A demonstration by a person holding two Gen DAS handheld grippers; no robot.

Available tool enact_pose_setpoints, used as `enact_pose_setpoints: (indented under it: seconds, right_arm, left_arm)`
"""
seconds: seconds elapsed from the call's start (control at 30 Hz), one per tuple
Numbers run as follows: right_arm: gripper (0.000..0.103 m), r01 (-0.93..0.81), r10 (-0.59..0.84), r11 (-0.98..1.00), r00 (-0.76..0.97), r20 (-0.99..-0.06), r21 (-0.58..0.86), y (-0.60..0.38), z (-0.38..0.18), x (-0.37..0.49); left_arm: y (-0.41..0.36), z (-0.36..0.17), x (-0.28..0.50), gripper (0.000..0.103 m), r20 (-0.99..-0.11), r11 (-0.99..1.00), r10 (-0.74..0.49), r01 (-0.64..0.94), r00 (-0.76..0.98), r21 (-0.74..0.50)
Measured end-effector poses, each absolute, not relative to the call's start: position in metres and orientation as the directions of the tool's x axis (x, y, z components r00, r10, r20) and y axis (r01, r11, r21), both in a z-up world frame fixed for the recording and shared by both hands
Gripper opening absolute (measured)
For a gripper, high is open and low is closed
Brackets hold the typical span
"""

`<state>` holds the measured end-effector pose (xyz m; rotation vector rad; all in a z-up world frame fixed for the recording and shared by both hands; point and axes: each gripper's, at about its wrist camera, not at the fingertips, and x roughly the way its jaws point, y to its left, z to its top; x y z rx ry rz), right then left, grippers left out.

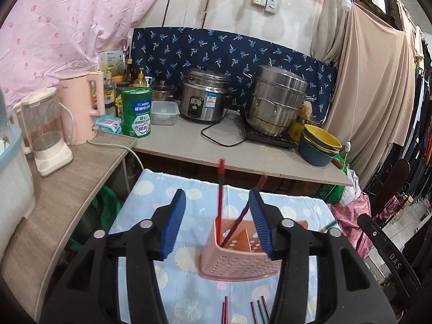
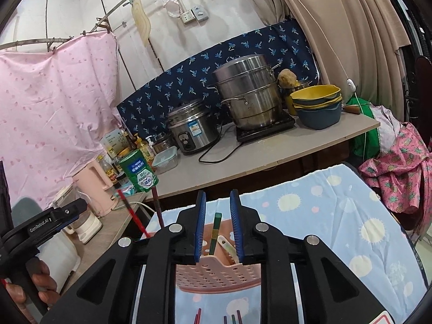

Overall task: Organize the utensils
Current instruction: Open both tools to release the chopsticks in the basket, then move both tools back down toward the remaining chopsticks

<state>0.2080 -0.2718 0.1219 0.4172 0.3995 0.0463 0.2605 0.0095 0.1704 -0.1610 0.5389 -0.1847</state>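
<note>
With left claw [image 1: 218,210] open around red chopsticks [image 1: 220,189] in pink holder [image 1: 240,259] on worktop, and right claw [image 2: 218,222] loose beside green chopstick [image 2: 215,232], lift straight up.

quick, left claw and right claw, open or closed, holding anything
Left claw: open, holding nothing; the red chopsticks stand free in the pink holder.
Right claw: slightly open, the green chopstick between its pads, not pressed.

The pink utensil holder [image 1: 237,259] looks like perforated matt plastic, standing on soft printed cloth [image 1: 189,278]. The steamer pot [image 1: 275,100] is glossy metal (slightly dulled), and the gripper pads [image 1: 175,224] are ribbed blue rubber.
</note>
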Motion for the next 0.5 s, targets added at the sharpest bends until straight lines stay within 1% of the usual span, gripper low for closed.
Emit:
enact_pose_setpoints:
  seconds: [0.17, 0.37, 0.5]
  right_arm:
    - [0.019, 0.038, 0.154, 0.905, 0.900, -0.408, 0.424, -0.270, 0.107, 0.178]
    - [0.020, 0.047, 0.195, 0.895, 0.853, -0.485, 0.444, -0.262, 0.073, 0.132]
    - [0.020, 0.050, 0.213, 0.906, 0.806, -0.553, 0.421, -0.252, 0.045, 0.099]
  left_arm:
    - [0.012, 0.155, 0.234, 0.054, -0.528, 0.968, -0.235, 0.148, 0.816, -0.202]
    - [0.005, 0.116, 0.192, 0.055, -0.613, 0.965, -0.259, 0.176, 0.746, -0.194]
    - [0.000, 0.082, 0.160, 0.055, -0.674, 0.964, -0.265, 0.194, 0.690, -0.181]
